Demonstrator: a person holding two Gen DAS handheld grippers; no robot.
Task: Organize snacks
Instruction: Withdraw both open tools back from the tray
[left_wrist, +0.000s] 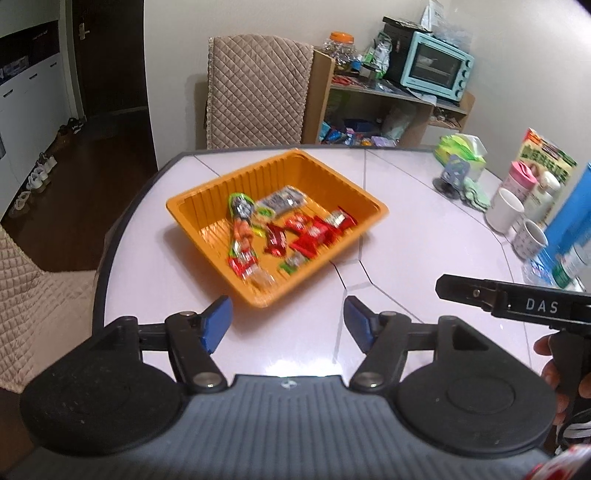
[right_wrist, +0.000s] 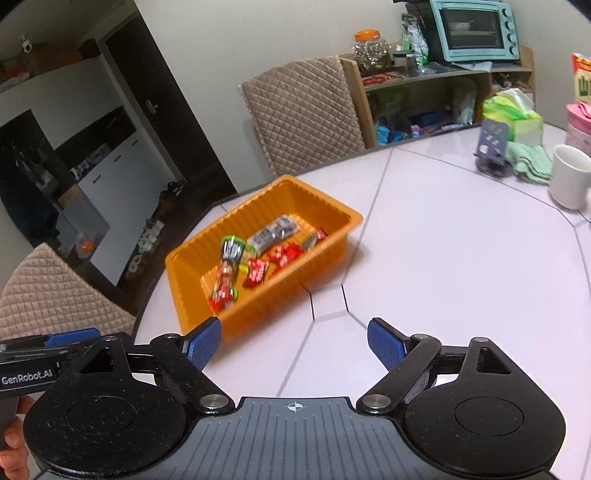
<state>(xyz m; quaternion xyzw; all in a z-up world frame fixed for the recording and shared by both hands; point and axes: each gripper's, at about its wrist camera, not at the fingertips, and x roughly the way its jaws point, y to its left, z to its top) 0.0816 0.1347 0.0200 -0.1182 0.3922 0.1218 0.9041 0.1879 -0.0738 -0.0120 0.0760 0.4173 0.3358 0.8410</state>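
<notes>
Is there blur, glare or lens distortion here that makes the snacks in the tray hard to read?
Left wrist view: the snack wrappers in the orange tray are smeared by motion blur, labels unreadable; a bright glare patch sits on the table. Right wrist view: snack wrappers are also soft; fisheye bending curves the table edge and door frame; little glare.

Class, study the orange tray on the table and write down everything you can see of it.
The orange tray is a shallow rectangular bin that looks like thin glossy plastic, with ribbed walls and a flat rolled rim. It sits level on the pale tiled table, near its rounded edge, turned at an angle to both cameras. Wrapped snacks, mostly red, lie loose on its floor. Nothing else touches it; both tools stand clear.
</notes>
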